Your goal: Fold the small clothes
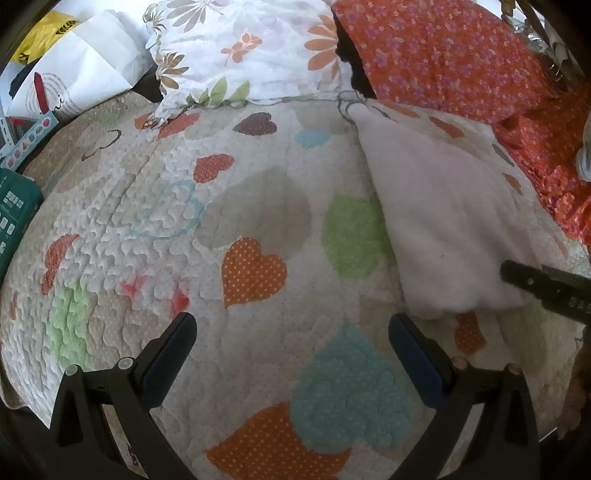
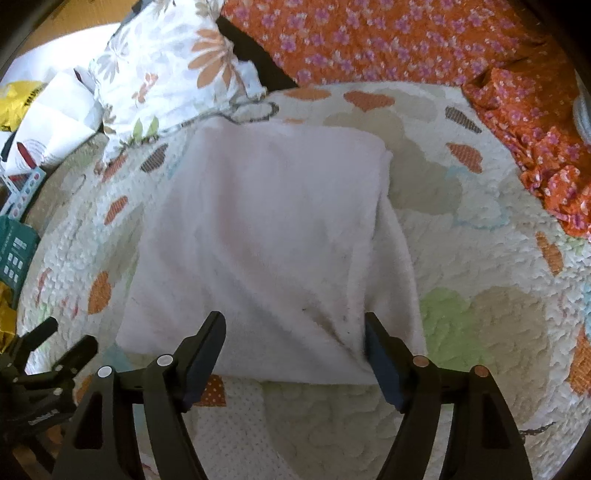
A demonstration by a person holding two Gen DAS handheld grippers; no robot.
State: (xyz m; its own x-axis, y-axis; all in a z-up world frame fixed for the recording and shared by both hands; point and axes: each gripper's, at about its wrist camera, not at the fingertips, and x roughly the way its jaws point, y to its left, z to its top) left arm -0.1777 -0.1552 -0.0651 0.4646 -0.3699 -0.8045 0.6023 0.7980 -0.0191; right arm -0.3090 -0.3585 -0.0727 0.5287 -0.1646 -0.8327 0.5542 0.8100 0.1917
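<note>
A white cloth point(image 2: 266, 240), folded into a rough rectangle, lies flat on a quilt with coloured hearts point(image 2: 480, 314). My right gripper point(image 2: 293, 325) hovers over the cloth's near edge, jaws wide open, and neither pad presses on it. In the left wrist view the same white cloth point(image 1: 443, 221) lies off to the right, and one right gripper finger point(image 1: 535, 284) reaches its near corner. My left gripper point(image 1: 291, 325) stands open above the bare quilt point(image 1: 166, 221) with nothing between its fingers. It also appears as the left gripper point(image 2: 48, 343) at the lower left of the right wrist view.
A white flowered pillow point(image 1: 240, 51) and an orange flowered fabric point(image 1: 443, 55) lie along the quilt's far side; the orange fabric also runs down the right edge. A white paper bag point(image 1: 74, 74), a yellow bag point(image 1: 48, 33) and a green box point(image 1: 14, 221) sit at the left edge.
</note>
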